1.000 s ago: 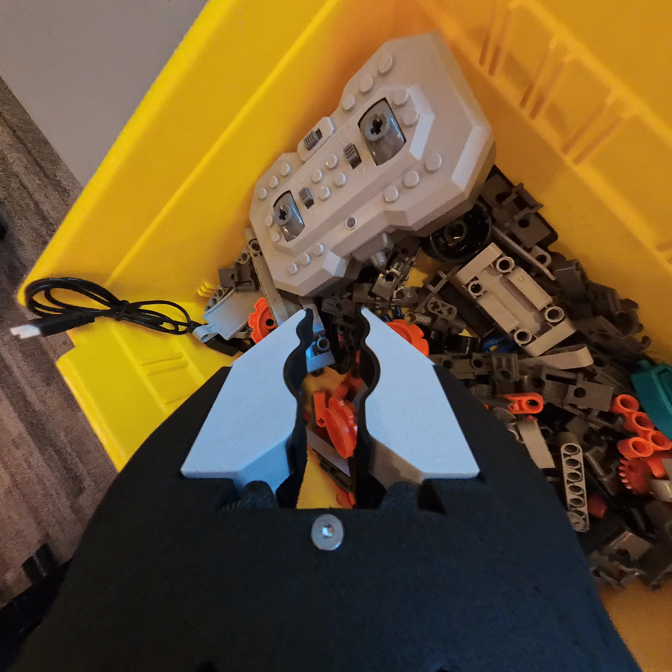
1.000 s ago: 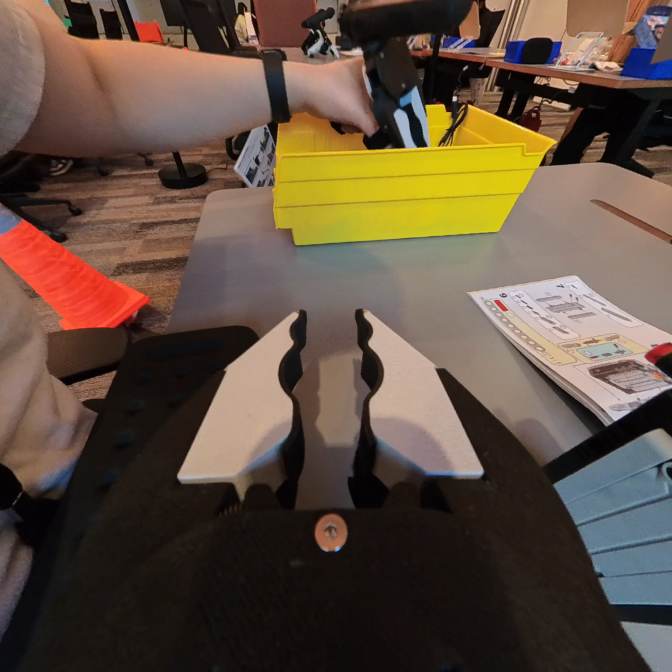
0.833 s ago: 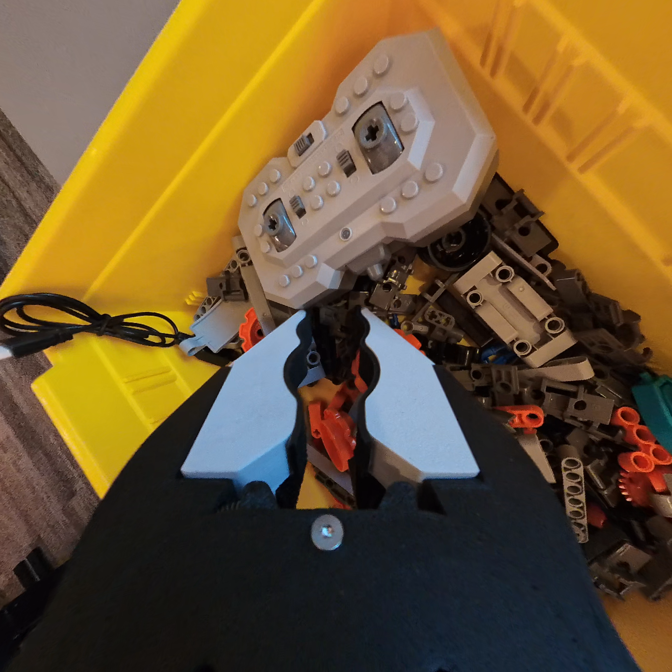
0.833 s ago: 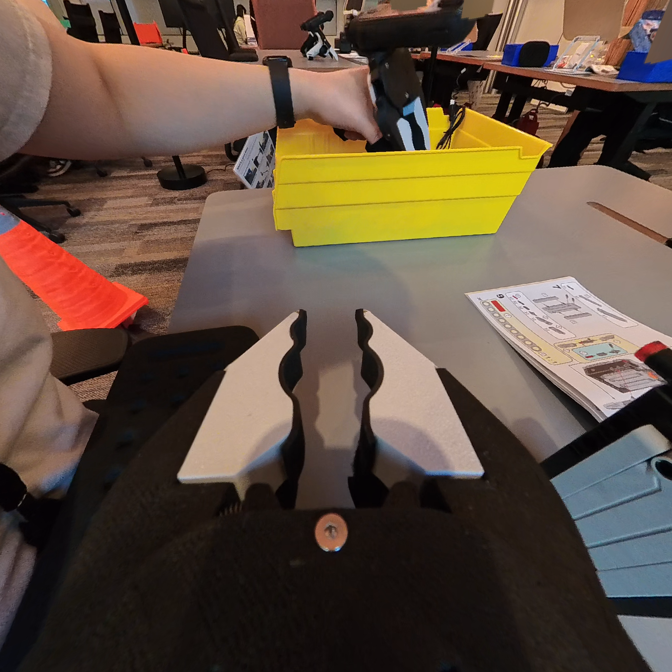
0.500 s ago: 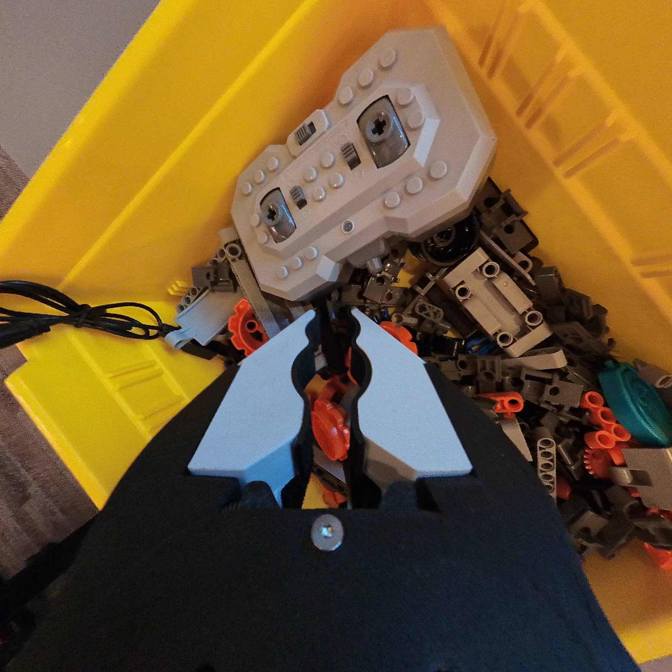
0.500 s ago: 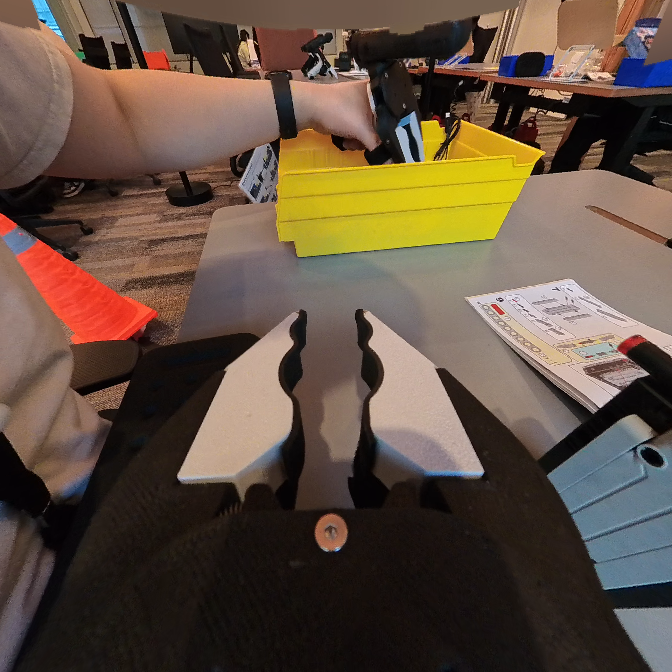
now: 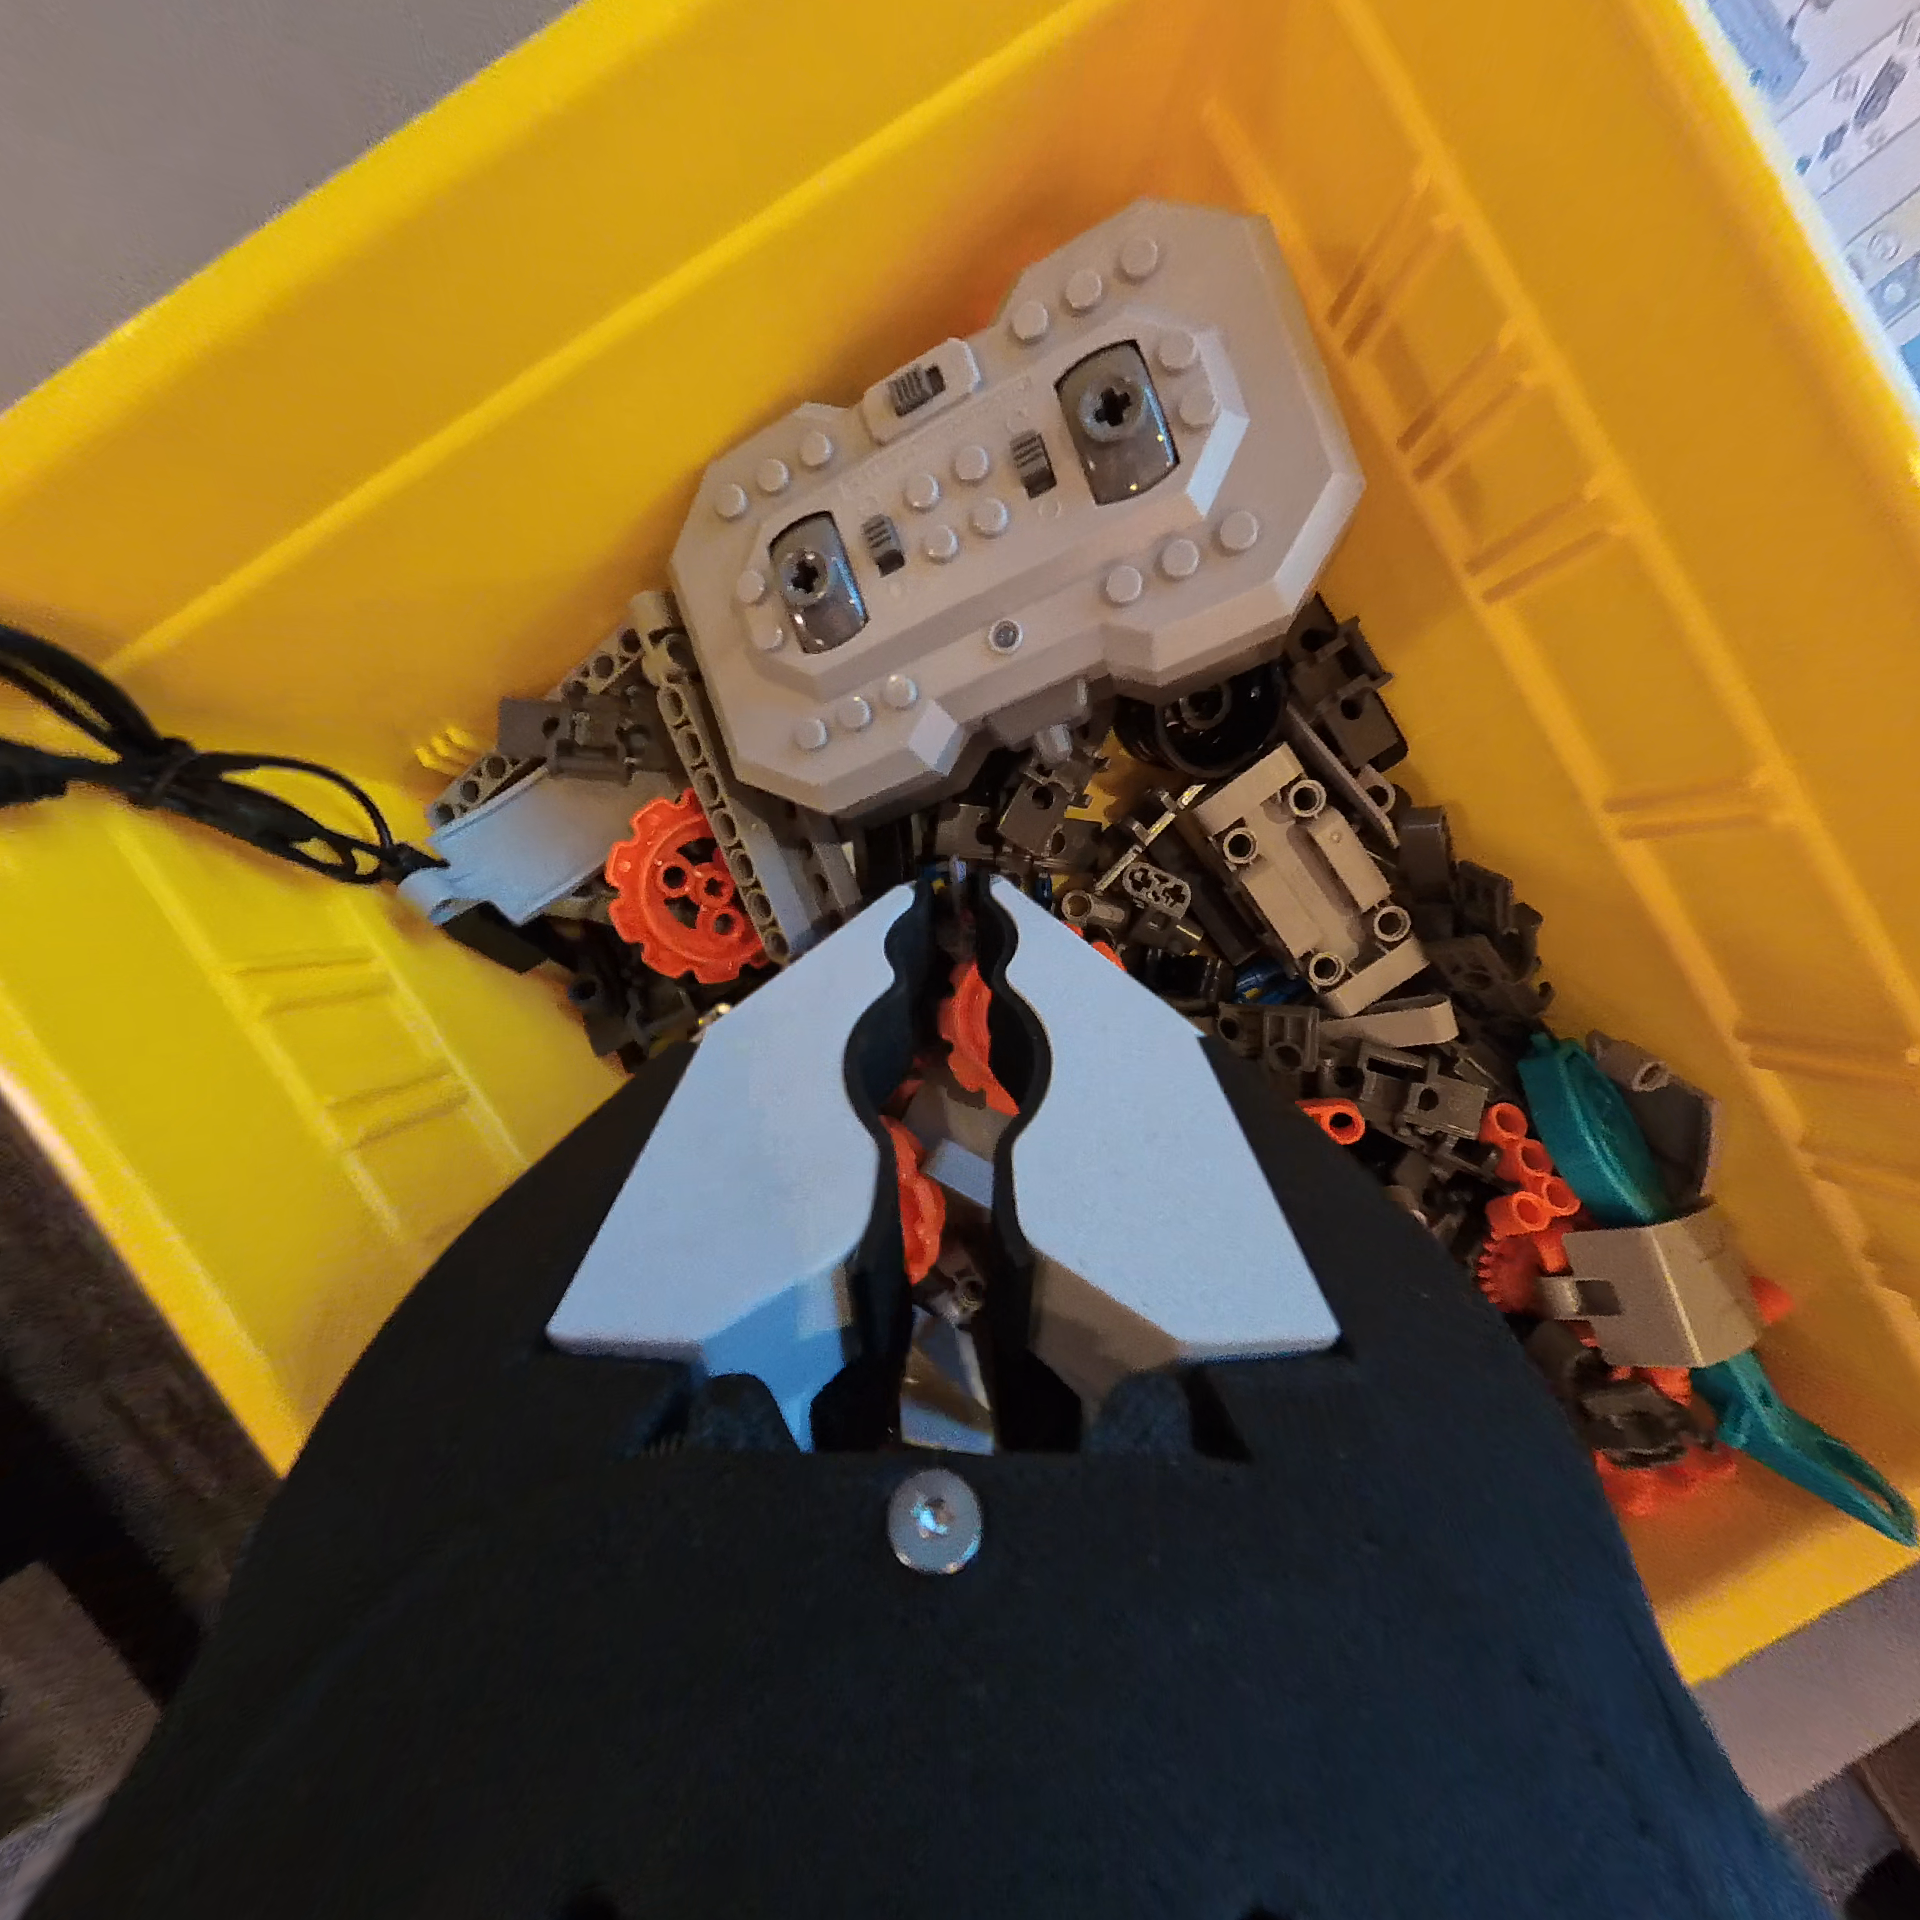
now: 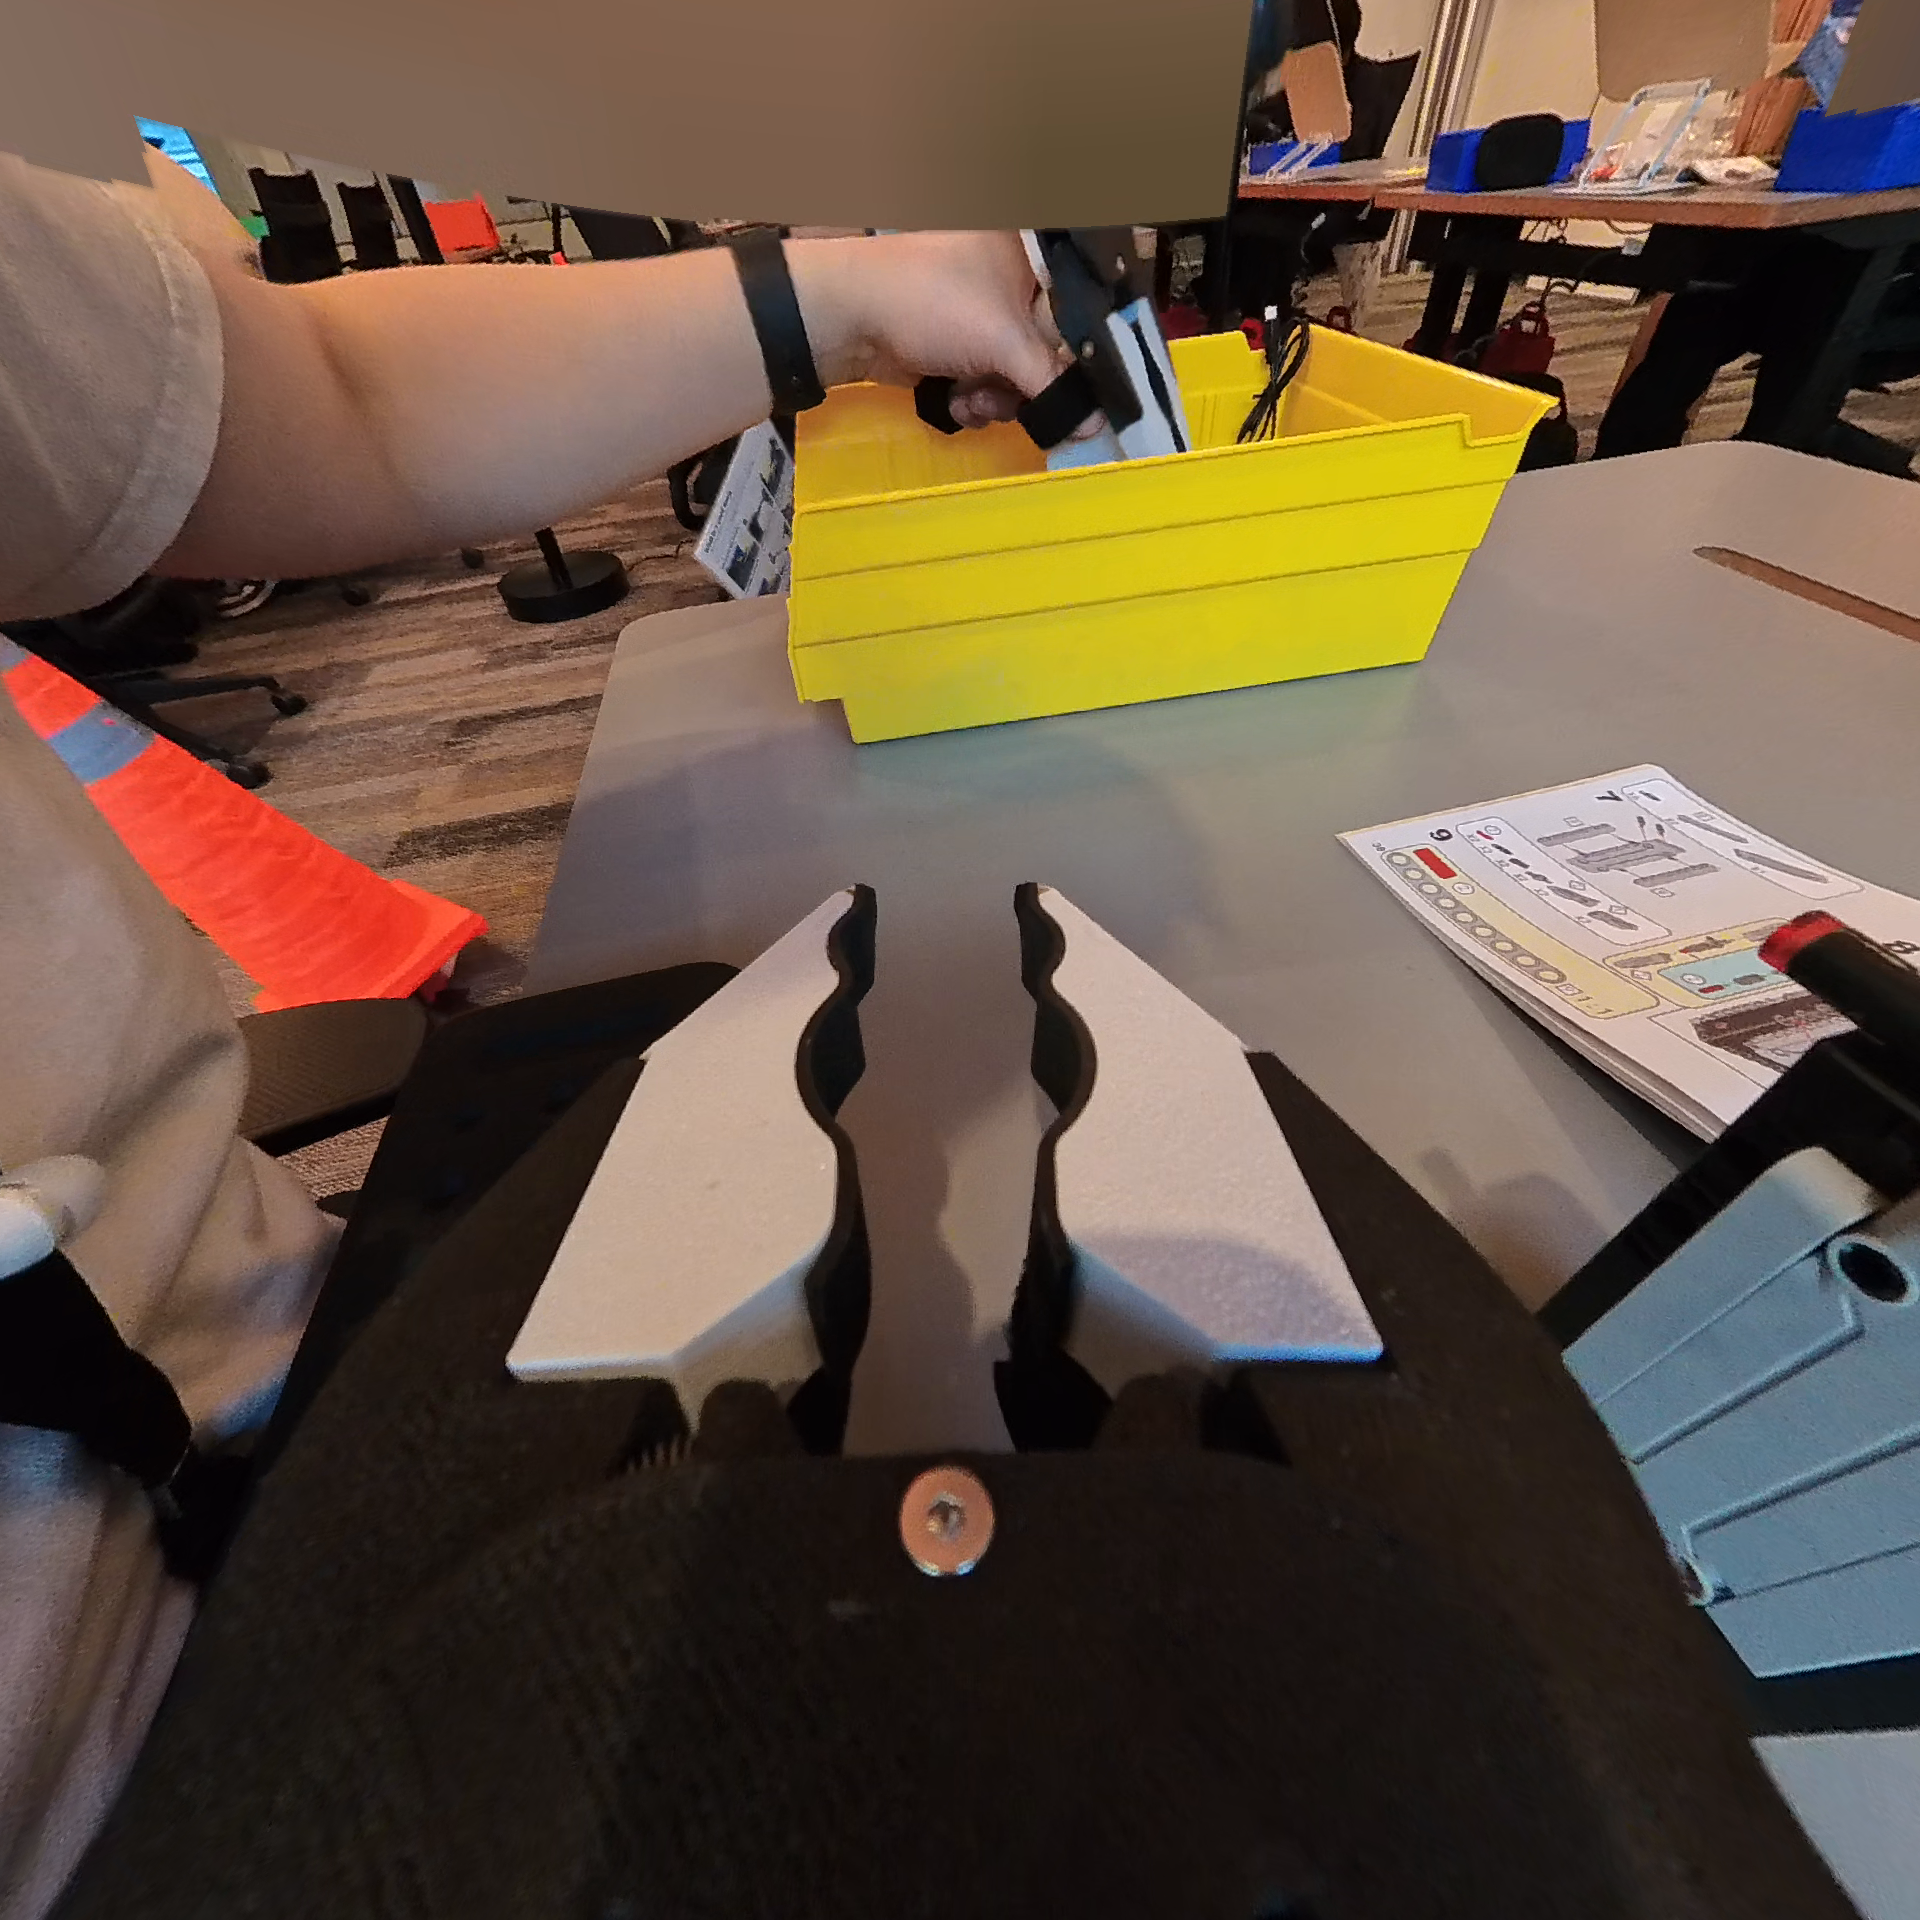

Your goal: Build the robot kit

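- Left wrist view showed the left claw (image 7: 954, 902) dipped into a yellow bin (image 7: 312, 436), its fingers nearly pressed together, tips sunk in a heap of small building pieces (image 7: 1299, 997); whether they pinched one could not be told.
- A large grey studded block (image 7: 1018, 540) lay just beyond the tips, an orange gear (image 7: 675, 902) ahead to the left, a teal piece (image 7: 1590, 1132) off to the right.
- A black cable (image 7: 187, 790) hung over the bin's left wall.
- Right wrist view showed the right claw (image 8: 943, 902) spread and empty above the grey surface (image 8: 1039, 810), well short of the bin.
- A printed instruction sheet (image 8: 1621, 914) lay to the right of that claw.
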`<state>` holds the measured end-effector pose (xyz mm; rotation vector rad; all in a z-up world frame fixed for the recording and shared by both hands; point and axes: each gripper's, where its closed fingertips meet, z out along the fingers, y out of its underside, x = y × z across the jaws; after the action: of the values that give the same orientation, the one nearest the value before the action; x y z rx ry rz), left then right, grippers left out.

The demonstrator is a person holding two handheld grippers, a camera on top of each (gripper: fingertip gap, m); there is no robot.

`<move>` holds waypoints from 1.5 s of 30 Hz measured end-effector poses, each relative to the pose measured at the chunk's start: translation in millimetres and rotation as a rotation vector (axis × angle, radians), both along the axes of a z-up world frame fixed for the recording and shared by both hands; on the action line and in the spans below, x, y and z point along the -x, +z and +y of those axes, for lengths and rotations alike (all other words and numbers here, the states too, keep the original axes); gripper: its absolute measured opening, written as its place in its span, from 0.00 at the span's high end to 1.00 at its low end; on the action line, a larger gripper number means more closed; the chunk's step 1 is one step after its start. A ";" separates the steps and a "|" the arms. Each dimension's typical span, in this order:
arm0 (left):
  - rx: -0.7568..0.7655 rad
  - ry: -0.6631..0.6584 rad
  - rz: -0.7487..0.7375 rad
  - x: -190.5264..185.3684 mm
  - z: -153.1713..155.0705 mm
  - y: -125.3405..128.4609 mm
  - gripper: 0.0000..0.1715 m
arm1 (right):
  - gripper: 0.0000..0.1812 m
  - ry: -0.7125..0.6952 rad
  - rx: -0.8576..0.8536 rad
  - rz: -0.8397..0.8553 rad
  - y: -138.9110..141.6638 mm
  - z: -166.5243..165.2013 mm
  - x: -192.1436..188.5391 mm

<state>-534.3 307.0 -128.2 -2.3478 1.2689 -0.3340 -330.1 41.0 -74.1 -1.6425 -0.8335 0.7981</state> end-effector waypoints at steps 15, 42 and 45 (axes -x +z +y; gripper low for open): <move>0.096 0.157 -0.284 6.5 -14.4 43.3 0.97 | 0.85 0.007 0.022 -0.004 -3.7 0.0 1.8; -0.135 -0.228 0.132 -18.3 -4.1 -21.3 0.89 | 0.85 0.017 0.056 -0.006 -8.5 -0.2 2.5; -0.149 -0.218 0.141 -17.1 -4.3 -20.3 0.93 | 0.85 0.019 0.057 -0.003 -8.0 -0.5 2.7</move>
<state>-517.2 302.7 -148.4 -2.1443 1.5656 -0.1369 -332.8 40.5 -82.1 -1.6886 -0.8360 0.8401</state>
